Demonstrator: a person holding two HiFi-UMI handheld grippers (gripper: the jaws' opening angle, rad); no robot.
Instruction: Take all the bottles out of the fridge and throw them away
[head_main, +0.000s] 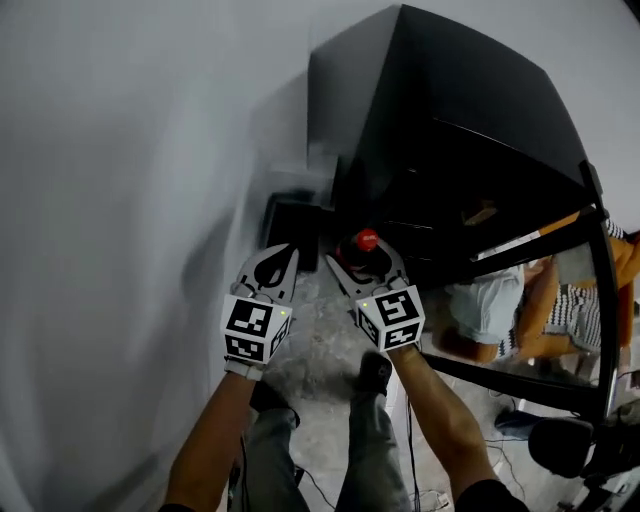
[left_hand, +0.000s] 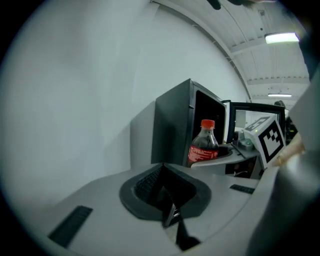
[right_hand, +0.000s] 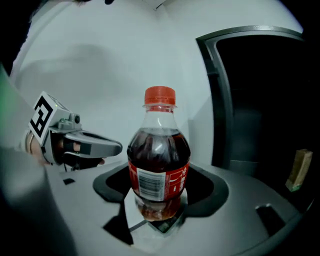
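Dim, fisheye-warped — dark vignetted edges

My left hand-held gripper (head_main: 277, 258) has its jaws pressed together, nothing between them. My right hand-held gripper (head_main: 366, 268), just beside it, clamps an upright bottle (right_hand: 159, 165). My left forearm (head_main: 205, 440) and right forearm (head_main: 440, 415) reach forward, bare.
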